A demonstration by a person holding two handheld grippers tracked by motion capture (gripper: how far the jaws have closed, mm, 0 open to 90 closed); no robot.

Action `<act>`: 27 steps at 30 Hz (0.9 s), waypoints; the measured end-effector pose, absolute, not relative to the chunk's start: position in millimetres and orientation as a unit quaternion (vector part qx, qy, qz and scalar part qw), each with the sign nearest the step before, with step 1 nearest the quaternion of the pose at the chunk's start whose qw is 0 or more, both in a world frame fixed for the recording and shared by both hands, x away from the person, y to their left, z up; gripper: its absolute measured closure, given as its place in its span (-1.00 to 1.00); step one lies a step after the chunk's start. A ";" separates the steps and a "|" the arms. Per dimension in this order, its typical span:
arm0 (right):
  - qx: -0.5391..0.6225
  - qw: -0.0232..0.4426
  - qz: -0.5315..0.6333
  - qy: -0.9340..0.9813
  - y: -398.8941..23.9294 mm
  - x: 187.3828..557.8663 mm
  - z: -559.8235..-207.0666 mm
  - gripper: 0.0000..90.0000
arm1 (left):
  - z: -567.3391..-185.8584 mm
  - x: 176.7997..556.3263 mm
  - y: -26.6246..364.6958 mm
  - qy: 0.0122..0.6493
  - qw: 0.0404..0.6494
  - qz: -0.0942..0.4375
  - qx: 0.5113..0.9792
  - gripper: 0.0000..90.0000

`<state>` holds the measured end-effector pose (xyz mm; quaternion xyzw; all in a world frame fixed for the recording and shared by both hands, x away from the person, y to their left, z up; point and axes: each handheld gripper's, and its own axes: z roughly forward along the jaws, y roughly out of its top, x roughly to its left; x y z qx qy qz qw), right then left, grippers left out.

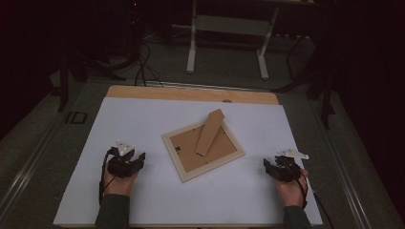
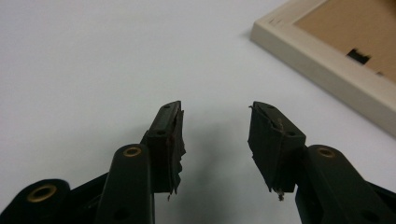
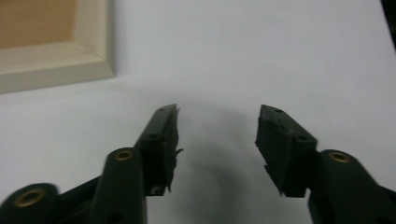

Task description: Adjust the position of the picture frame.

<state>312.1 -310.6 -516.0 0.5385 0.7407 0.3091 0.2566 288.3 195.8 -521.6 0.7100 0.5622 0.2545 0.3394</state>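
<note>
A picture frame (image 1: 204,150) lies face down in the middle of the white worktop (image 1: 143,119). Its brown back is up, and its light wood rim goes all the way around. The cardboard stand (image 1: 210,132) on the back sticks up and leans toward the far side. The frame sits turned a bit, not square with the worktop edge.

The left hand-held gripper (image 1: 140,159) rests near the left side of the frame, not touching it. Its jaws are apart with nothing between them. In the left gripper view, a corner of the frame (image 2: 327,56) shows up ahead and to the right.

The right hand-held gripper (image 1: 268,165) rests near the right side of the frame, also apart from it. Its jaws are spread wide and hold nothing. In the right gripper view, a frame corner (image 3: 56,56) shows at the top left.

The room behind the worktop is dark, so the white thing there may be a desk stand (image 1: 229,33).
</note>
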 end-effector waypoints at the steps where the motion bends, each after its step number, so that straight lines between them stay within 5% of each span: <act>1: 0.539 0.257 0.309 0.741 -310.6 312.1 -516.0 0.11 | -520.8 287.5 195.8 0.561 0.341 0.256 0.709 0.22; 17: 0.533 0.253 0.338 0.734 -309.8 308.7 -507.3 0.04 | -521.4 284.3 183.9 0.534 0.339 0.241 0.736 0.17; 27: 0.500 0.259 0.363 0.742 -301.3 315.7 -486.5 0.40 | -519.7 279.8 182.8 0.535 0.356 0.238 0.728 0.12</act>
